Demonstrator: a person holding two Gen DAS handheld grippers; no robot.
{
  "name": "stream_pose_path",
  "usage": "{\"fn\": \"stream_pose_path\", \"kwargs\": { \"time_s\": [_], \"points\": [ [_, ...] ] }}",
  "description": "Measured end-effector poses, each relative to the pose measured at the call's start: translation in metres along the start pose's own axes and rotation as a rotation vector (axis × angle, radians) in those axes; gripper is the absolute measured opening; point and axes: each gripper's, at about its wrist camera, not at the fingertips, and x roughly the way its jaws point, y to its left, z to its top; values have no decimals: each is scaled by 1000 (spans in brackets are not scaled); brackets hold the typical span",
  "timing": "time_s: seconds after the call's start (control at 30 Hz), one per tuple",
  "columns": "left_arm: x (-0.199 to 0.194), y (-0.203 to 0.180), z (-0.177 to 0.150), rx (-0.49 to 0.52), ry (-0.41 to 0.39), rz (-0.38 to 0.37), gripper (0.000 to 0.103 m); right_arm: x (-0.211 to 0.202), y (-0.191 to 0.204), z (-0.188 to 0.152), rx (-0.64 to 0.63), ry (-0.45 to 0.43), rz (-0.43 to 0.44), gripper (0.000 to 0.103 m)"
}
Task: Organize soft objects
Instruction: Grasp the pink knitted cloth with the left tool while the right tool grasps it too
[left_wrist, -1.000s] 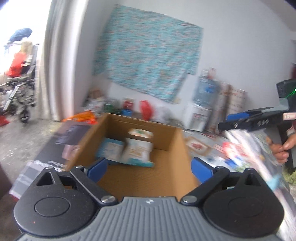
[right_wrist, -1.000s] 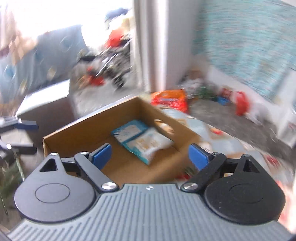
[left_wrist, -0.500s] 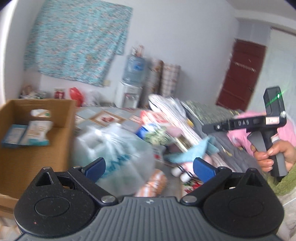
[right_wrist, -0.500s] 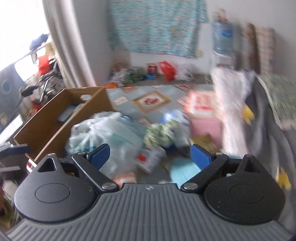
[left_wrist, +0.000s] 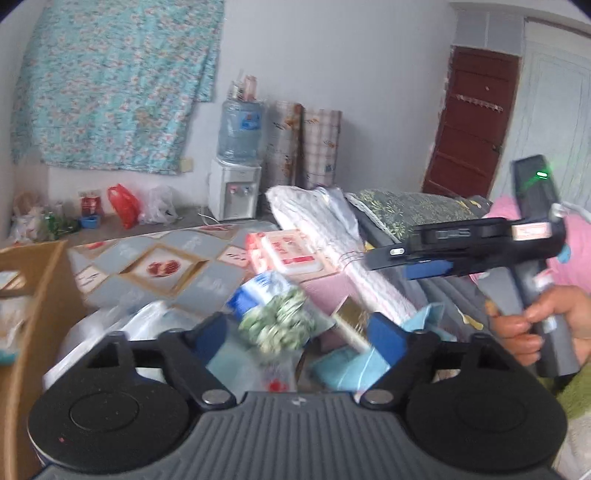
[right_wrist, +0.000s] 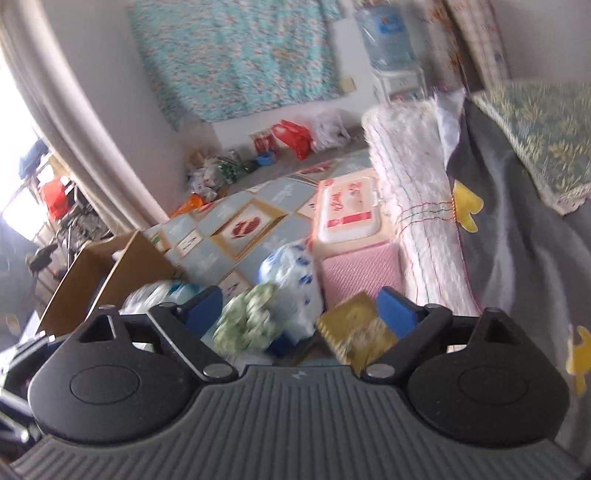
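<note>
Left wrist view: the left tool (left_wrist: 295, 334) points down at a heap of soft packs on a tiled play mat (left_wrist: 155, 269). Its blue pads stand apart and have just been closing; a green-and-white patterned pack (left_wrist: 280, 325) lies in line between them, but no pad presses on it, and blur hides its exact depth. A gold packet (left_wrist: 349, 321) lies just right of that pack. A pink-lidded wipes pack (left_wrist: 286, 251) sits farther back, beside a rolled white blanket (left_wrist: 321, 221). The cardboard box (left_wrist: 33, 291) stands at the left edge. The right tool (left_wrist: 424, 266) is seen from the side, carried by a hand (left_wrist: 539, 321).

Right wrist view: the right tool (right_wrist: 301, 312) also points down at the heap. Its pads are apart, have just been closing, and grip nothing. The green-and-white patterned pack (right_wrist: 247, 317) lies near the left pad, the gold packet (right_wrist: 354, 328) near the right pad, and a clear blue-printed bag (right_wrist: 291, 273) between them. The cardboard box (right_wrist: 110, 273) stands to the left.
</note>
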Motion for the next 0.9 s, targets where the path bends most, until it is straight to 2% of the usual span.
{"fn": "stream_pose_path", "kwargs": {
  "time_s": [0.03, 0.07, 0.13, 0.23, 0.47, 0.7, 0.9],
  "points": [
    [13, -2, 6, -3, 19, -13, 66, 12, -7, 6, 19, 17, -7, 74],
    [25, -5, 10, -5, 33, -23, 61, 24, -13, 12, 36, 38, -15, 71],
    [50, -10, 20, -4, 70, -34, 48, 47, -25, 22, 61, 78, -26, 59],
    [81, -18, 28, 16, 121, -46, 30, 78, -40, 28, 72, 135, -58, 52],
    [145, -30, 36, 2, 237, -87, 27, 124, -68, 32, 103, 218, -98, 50],
    [190, -18, 36, -59, 342, -84, 27, 146, -94, 32, 204, 272, -16, 50],
    [212, -8, 33, -112, 387, -93, 26, 157, -84, 33, 153, 298, 7, 56]
  ]
}}
